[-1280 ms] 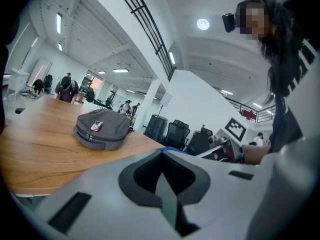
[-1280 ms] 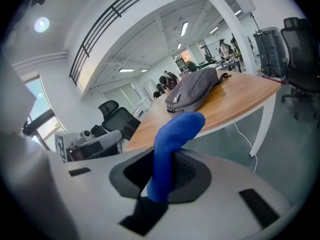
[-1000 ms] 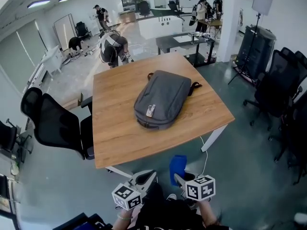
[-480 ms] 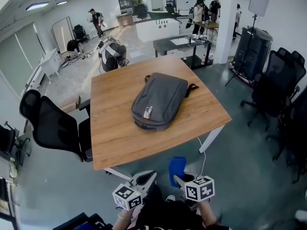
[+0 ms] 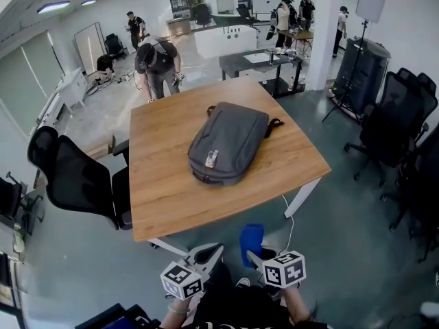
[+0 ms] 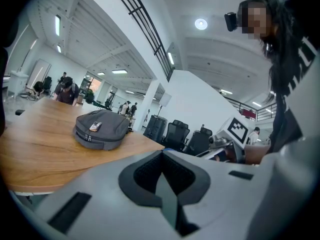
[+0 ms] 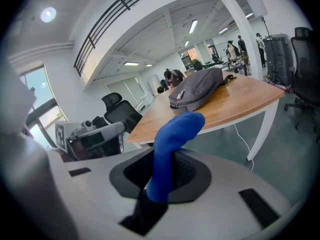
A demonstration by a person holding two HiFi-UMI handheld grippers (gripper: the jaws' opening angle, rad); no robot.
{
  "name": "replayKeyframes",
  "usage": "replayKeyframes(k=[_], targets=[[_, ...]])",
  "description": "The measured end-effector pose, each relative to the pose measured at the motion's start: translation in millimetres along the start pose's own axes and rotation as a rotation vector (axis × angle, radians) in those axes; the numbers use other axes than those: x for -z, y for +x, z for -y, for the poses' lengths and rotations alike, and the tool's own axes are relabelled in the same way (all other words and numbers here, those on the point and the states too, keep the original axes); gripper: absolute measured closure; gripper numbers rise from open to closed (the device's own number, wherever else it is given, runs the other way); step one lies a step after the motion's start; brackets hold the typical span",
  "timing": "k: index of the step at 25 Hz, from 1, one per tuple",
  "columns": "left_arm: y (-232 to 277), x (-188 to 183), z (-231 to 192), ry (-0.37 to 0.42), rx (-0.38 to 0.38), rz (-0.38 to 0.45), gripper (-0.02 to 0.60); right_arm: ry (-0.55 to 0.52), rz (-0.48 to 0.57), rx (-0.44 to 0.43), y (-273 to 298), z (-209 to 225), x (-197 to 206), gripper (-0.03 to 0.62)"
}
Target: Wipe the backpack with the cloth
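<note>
Backpack (image 5: 228,142) grey, flat on table (image 5: 164,184) | blue cloth (image 7: 175,129) pinched in R tool (image 7: 161,181)

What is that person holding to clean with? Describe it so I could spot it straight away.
Find the big wooden table with the grey backpack lying on it. Just off its near edge, the right gripper pinches a blue cloth that sticks up from its jaws. Its bright blue stands out against the pale grippers, and the left gripper beside it holds nothing.
</note>
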State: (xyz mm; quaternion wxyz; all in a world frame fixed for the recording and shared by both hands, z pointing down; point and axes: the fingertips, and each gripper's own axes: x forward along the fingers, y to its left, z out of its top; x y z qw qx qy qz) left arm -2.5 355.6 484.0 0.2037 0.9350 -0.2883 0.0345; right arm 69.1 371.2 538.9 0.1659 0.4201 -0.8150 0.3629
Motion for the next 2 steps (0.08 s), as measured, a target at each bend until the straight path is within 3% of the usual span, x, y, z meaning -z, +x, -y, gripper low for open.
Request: replayKeyframes(k=[2], targets=[[-0.3,0.5,-1.2,0.001,-0.001,0.0,0.584,0.001,-0.001,-0.002,1.3,0.0,0.3,0.516]])
